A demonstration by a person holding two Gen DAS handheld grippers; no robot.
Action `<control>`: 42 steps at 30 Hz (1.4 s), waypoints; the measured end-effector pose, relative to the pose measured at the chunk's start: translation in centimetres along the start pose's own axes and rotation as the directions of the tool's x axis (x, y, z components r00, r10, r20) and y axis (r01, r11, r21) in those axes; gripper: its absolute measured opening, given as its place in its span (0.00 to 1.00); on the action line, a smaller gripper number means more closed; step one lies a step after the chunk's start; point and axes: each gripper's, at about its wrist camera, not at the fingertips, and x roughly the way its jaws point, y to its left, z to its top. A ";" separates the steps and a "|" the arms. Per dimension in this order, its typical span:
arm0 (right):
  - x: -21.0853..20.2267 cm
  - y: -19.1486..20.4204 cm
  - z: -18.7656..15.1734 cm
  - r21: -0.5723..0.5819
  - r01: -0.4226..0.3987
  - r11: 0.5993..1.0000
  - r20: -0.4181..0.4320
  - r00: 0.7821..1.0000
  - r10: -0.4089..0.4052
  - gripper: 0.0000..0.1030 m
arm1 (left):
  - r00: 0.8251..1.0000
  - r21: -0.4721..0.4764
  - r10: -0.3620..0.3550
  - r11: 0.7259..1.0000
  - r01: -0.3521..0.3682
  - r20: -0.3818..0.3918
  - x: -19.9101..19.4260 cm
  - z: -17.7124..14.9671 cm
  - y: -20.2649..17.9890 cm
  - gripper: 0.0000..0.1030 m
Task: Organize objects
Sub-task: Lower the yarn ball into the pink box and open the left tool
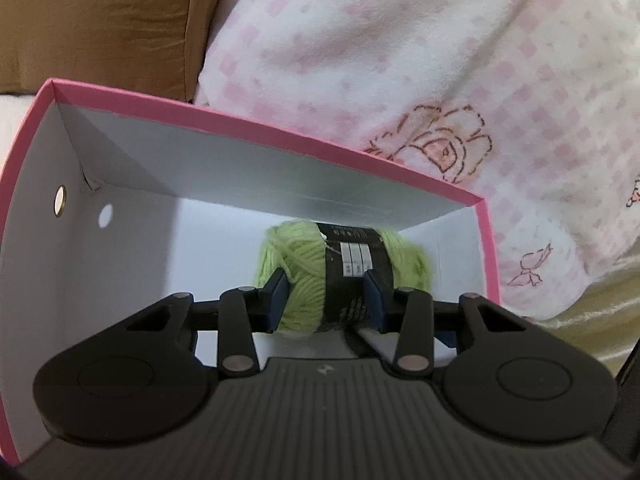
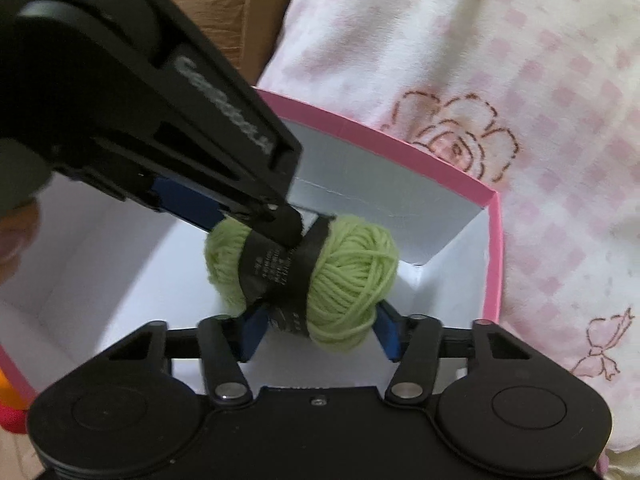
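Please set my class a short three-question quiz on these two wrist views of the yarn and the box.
1. Multiple choice: what colour is the rim of the cardboard box? A pink, B blue, C yellow.
2. True or false: the left gripper is empty.
3. Fill in: the paper band round the ball of green yarn is ____ in colour.

Key: 1 A. 2 False: its pads press on the yarn. 3 Black.
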 end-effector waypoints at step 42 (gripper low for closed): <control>-2.2 6.9 1.7 0.060 -0.061 0.996 0.104 0.993 0.055 0.38 | 0.999 0.075 0.046 0.996 -0.048 0.028 -5.4 -2.7 -1.7 0.35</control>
